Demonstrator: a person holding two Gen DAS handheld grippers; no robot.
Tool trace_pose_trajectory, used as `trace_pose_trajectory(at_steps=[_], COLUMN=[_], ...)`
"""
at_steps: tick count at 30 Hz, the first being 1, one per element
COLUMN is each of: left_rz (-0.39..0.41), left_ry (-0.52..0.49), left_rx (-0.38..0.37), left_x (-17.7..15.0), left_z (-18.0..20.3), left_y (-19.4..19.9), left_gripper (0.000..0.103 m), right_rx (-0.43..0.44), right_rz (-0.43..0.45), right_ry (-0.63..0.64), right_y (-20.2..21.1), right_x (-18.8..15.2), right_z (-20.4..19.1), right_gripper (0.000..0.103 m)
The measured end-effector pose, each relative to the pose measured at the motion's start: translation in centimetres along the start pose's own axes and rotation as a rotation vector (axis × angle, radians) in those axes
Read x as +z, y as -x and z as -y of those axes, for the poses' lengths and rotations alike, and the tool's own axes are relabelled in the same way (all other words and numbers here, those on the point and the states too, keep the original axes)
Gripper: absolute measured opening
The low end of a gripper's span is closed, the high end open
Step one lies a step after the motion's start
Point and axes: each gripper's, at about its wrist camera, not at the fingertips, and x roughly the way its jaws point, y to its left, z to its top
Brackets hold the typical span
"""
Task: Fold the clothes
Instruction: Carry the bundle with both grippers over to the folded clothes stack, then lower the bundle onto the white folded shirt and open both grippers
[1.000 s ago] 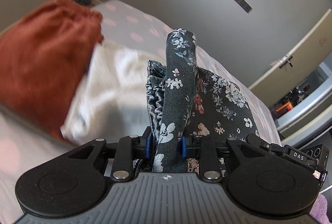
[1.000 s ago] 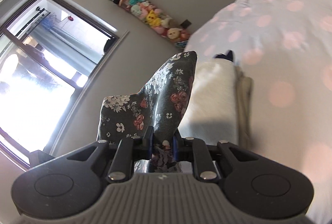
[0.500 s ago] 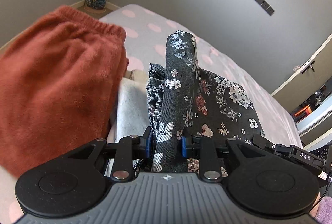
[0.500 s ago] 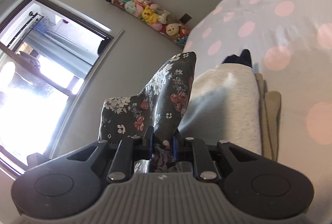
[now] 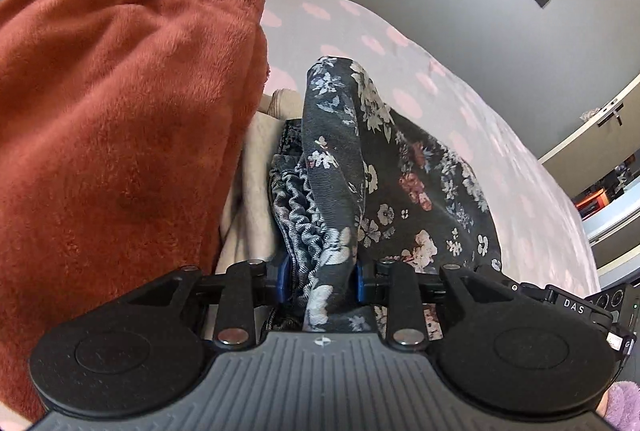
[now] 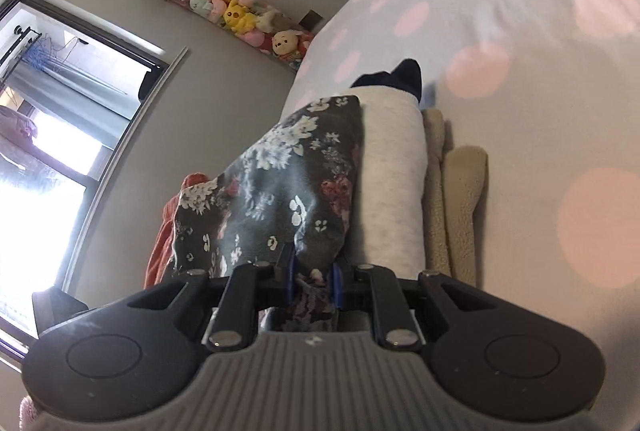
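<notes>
A dark floral garment (image 5: pixel 400 183) is stretched between both grippers. My left gripper (image 5: pixel 320 281) holds its gathered waistband end; its jaws are opening, with the cloth still filling the gap between the pads. My right gripper (image 6: pixel 314 277) is shut on the other end of the floral garment (image 6: pixel 280 183). Just beyond lies a stack of folded clothes: a light grey piece (image 6: pixel 394 183) on beige ones (image 6: pixel 464 207), with a dark navy piece (image 6: pixel 400 77) behind. A rust fleece garment (image 5: pixel 120 131) lies close on the left.
All of this rests on a bed with a pale cover with pink dots (image 6: pixel 520 11). A tube of plush toys (image 6: pixel 224 11) hangs on the wall near a bright window (image 6: pixel 48 135). A cupboard door (image 5: pixel 592 127) stands at the far right.
Both grippers have sunk toward the bed with the floral garment. The rust garment and the folded stack now loom larger and closer. The left pads stand slightly wider apart.
</notes>
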Motion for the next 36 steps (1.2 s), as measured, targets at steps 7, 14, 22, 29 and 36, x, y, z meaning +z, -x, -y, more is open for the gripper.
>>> trace_pose_trajectory(at_steps=[7,14,22,29,36], left_rz=[-0.002,0.077,0.200,0.189,0.133], left_ry=[0.009,-0.167,-0.373,-0.388,-0.348], left_rx=[0.027,0.136,0.255,0.357,0.330], left_x=[-0.3,0.5,1.5,2.0,2.0], left_z=[0.6,4.1,8.9,7.9,4.8], left_y=[1.1,7.0,7.1,2.0,-0.9], left_gripper=[0.029,0.030,0.024,0.013,0.013], right_rx=[-0.058,-0.140,-0.237,-0.287,-0.332], right_rz=[-0.068,-0.078,-0.037,-0.017,-0.041], right_ry=[0.054,0.327,0.568,0.607,0.619], right_y=[-0.5,3.3,2.8,-2.0,-5.8], right_x=[1.1,3.0,4.3,4.9,4.4], right_z=[-1.1,-4.3,-8.3,-9.3,-7.2], right_gripper=[0.021,0.039,0.032,0.031,0.032])
